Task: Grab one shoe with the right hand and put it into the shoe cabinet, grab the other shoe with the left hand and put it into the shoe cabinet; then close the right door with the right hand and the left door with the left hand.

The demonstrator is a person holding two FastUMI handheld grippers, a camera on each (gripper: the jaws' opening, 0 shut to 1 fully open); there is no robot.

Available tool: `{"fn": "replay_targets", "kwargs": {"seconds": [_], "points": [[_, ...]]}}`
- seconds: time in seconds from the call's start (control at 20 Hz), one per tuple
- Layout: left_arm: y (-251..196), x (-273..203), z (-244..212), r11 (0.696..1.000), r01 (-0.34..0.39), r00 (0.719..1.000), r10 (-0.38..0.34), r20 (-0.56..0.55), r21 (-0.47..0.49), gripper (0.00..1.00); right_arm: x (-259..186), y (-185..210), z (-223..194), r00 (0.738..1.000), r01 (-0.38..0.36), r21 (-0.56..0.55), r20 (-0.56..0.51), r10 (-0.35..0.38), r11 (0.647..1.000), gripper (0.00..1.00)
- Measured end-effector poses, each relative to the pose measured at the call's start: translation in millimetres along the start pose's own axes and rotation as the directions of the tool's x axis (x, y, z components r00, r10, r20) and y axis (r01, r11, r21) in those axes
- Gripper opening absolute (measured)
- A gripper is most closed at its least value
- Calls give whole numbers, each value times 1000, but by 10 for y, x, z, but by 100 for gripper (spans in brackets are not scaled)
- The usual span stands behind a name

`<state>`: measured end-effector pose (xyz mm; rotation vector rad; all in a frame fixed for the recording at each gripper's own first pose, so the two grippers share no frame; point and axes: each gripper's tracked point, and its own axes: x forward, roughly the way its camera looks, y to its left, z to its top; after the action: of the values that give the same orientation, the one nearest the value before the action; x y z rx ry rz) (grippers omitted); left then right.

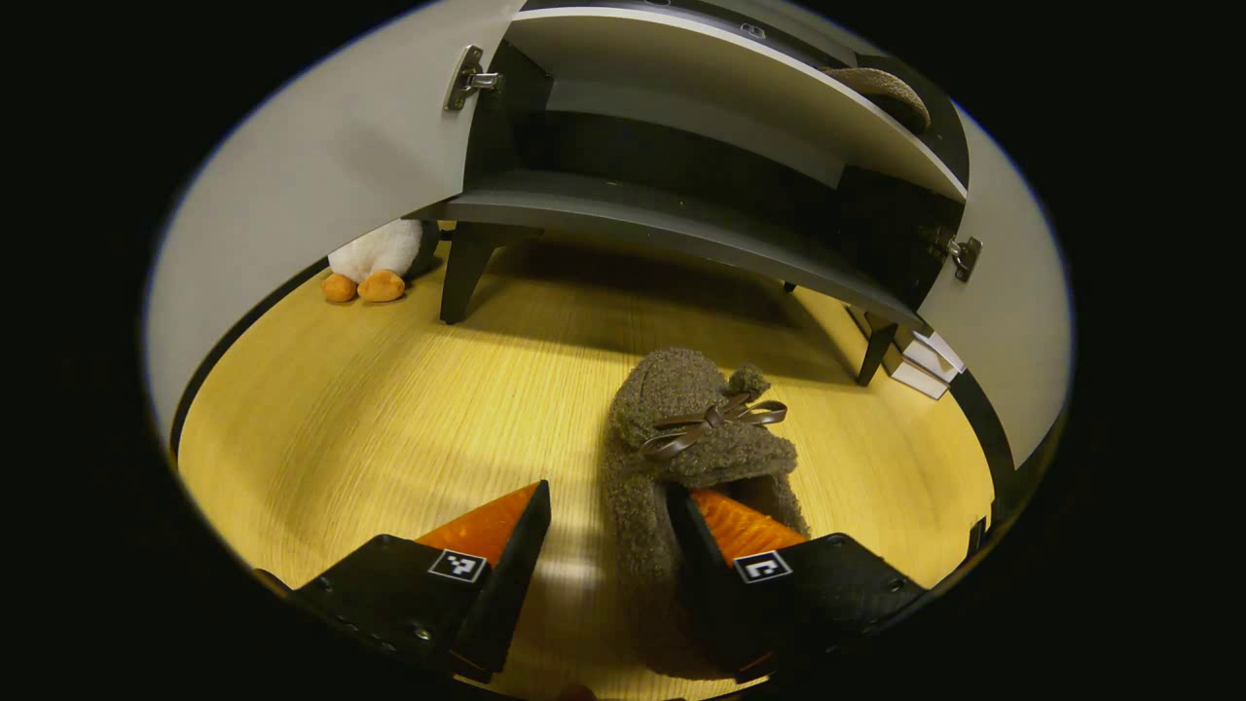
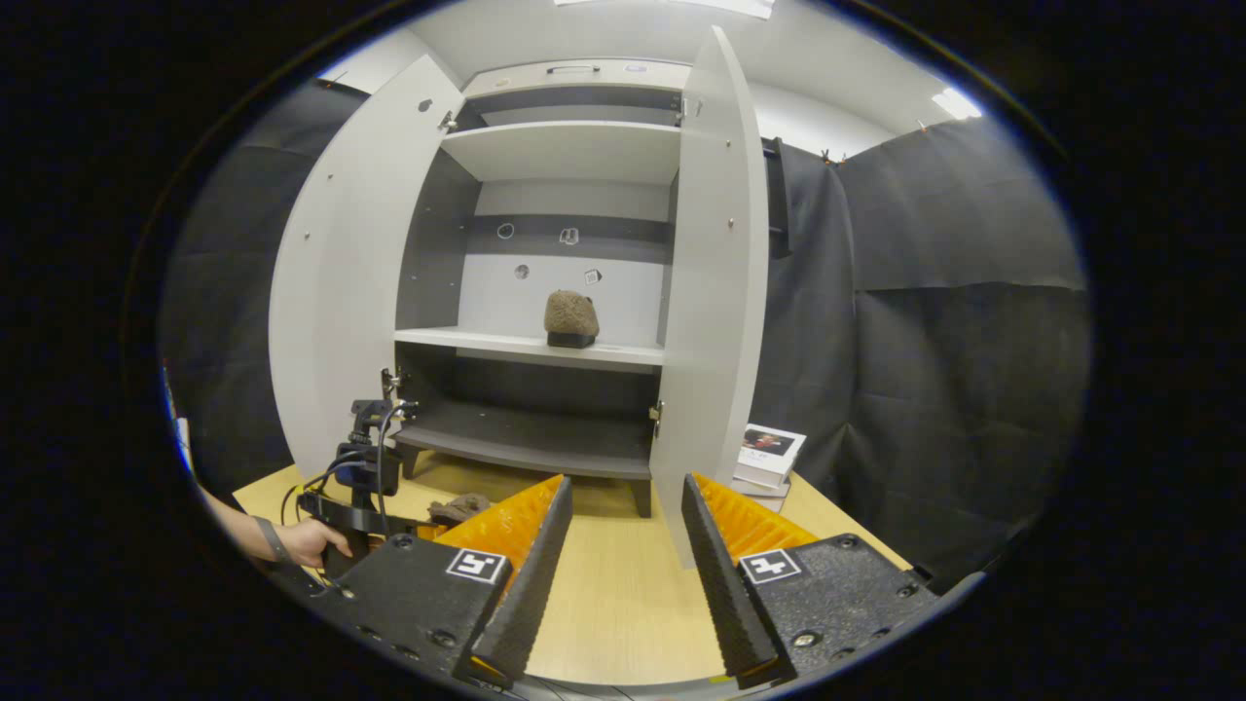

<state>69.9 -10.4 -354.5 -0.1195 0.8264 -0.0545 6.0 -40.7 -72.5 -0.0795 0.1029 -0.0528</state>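
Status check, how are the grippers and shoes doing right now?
Left gripper open, straddling one side of the floor shoe. Right gripper open, empty. Other shoe on cabinet shelf. Both doors open, path clear.

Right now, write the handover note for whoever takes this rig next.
Left tool: open, down at the floor, one finger inside the fuzzy slipper, the other outside; not clamped yet.
Right tool: open, empty, facing the shoe cabinet.
Done: first slipper sits on the middle shelf.
Both doors, left door and right door, stand open.
Left: grip the floor slipper, shelve it, then shut the right door with the right tool and the left door with the left.
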Motion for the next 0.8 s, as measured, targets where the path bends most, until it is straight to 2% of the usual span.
{"fn": "replay_targets", "kwargs": {"seconds": [0.05,0.15,0.2,0.25,0.3,0.4,0.55,0.8], "points": [[-31,17,5,1000,15,1000,-15,10,-13,73,7,2,4,1000,-1,-7,-1,1,1000,73],[-122,60,15,999,44,999,-43,31,-25,55,29,20,16,1000,-6,-18,-1,6,1000,73],[-110,73,27,999,32,999,-31,42,-4,39,36,30,18,1000,-10,-22,-2,10,1000,73],[-66,85,42,1000,7,998,-9,57,22,34,39,49,23,1000,-16,-24,-3,16,1000,73],[-47,77,82,1000,-11,997,9,74,28,15,45,72,26,1000,-25,-23,-3,25,999,73],[-47,-61,92,999,-34,997,34,71,1,4,50,111,22,999,-44,-24,-6,43,999,73],[-243,-527,482,1000,-25,980,25,198,0,1,60,117,70,999,-48,-34,9,49,998,73],[-835,-1316,1731,999,40,913,-30,407,-15,1,64,201,121,997,-67,-14,39,68,998,73]]}}
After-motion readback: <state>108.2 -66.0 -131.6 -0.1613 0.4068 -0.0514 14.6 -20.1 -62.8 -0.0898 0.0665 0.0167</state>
